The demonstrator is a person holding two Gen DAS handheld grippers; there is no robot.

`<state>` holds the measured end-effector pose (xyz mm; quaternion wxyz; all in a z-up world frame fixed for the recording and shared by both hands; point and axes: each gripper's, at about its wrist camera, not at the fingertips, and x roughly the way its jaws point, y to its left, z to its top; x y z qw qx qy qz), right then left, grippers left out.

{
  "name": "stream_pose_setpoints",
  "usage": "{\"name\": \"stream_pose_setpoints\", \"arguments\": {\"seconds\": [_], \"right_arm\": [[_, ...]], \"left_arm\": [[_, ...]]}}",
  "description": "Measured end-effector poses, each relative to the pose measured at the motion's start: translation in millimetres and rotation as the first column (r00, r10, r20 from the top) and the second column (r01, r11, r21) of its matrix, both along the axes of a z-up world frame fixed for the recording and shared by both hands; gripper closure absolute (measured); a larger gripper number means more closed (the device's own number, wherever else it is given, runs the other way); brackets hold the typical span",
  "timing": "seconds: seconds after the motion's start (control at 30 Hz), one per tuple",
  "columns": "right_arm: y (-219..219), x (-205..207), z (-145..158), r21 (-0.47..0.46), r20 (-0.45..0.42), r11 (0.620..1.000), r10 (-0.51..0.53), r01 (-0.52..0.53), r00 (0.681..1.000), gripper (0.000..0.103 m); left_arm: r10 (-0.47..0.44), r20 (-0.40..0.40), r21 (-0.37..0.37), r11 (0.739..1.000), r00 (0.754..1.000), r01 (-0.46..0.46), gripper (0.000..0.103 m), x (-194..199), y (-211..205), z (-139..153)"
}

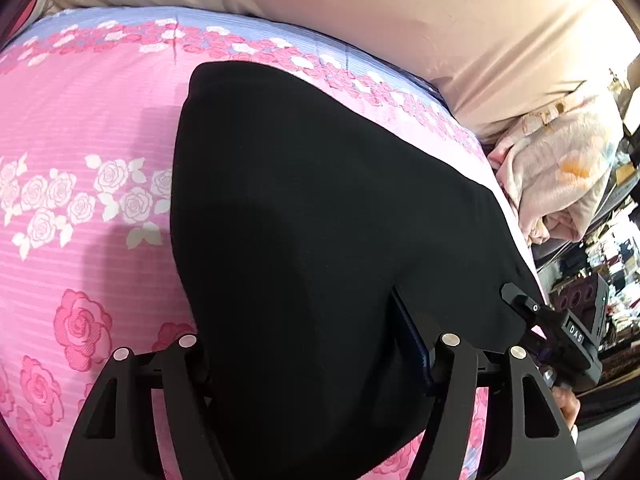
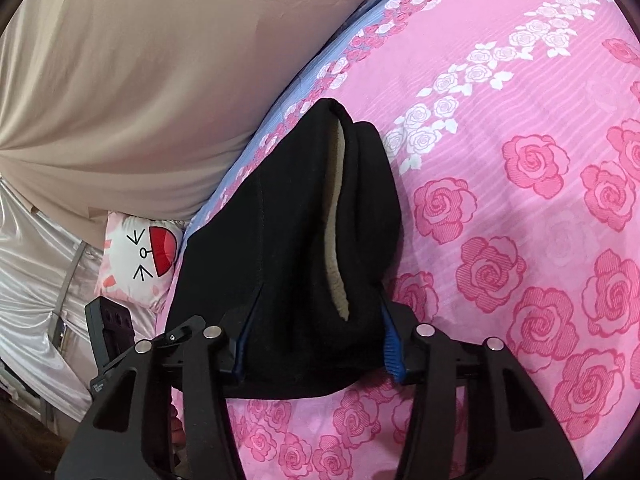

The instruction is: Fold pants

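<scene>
The black pants [image 1: 320, 216] are lying folded on the pink rose-print bedsheet [image 1: 80, 120], filling the centre of the left wrist frame; in the right wrist frame a beige fleece lining [image 2: 335, 216] is showing along an open hem. The right gripper [image 2: 316, 344] is clamping the pants' near edge. The left gripper [image 1: 308, 340] is straddling the cloth; whether its pads are pressing cannot be told. Bare sheet is lying open at left in the left view. A beige pillow [image 1: 400, 20] is bordering the sheet along the top, and a cartoon-face cushion [image 2: 140, 256] is sitting at lower left in the right view.
</scene>
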<state>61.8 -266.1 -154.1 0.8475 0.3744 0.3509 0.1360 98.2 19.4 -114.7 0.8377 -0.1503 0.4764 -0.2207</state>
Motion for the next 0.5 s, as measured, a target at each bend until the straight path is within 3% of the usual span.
{"name": "stream_pose_setpoints", "arguments": {"seconds": [0.1,0.17,0.27,0.4,0.5], "right_arm": [[4,-1,3,-0.029,0.006,1.0,-0.003,0.003,1.0,0.06],[6,-7,12,-0.043,0.027,0.999,0.003,-0.002,1.0,0.064],[11,-21,36,-0.035,0.076,0.999,0.03,-0.027,0.997,0.066],[23,-41,63,-0.069,0.113,0.995,0.084,-0.076,0.99,0.067],[29,-55,54,-0.078,0.065,0.991,0.116,-0.111,0.991,0.067]], "left_arm": [[0.001,0.009,0.031,1.0,1.0,-0.001,0.04,-1,-4,2],[-0.017,0.042,0.036,0.999,0.999,0.015,0.061,-6,-4,10],[-0.031,0.075,0.041,0.999,0.997,0.028,0.07,-15,1,25],[-0.058,0.08,0.01,0.998,0.995,0.058,0.074,-35,21,44],[-0.069,0.056,0.008,0.998,0.996,0.068,0.074,-55,37,42]]}}
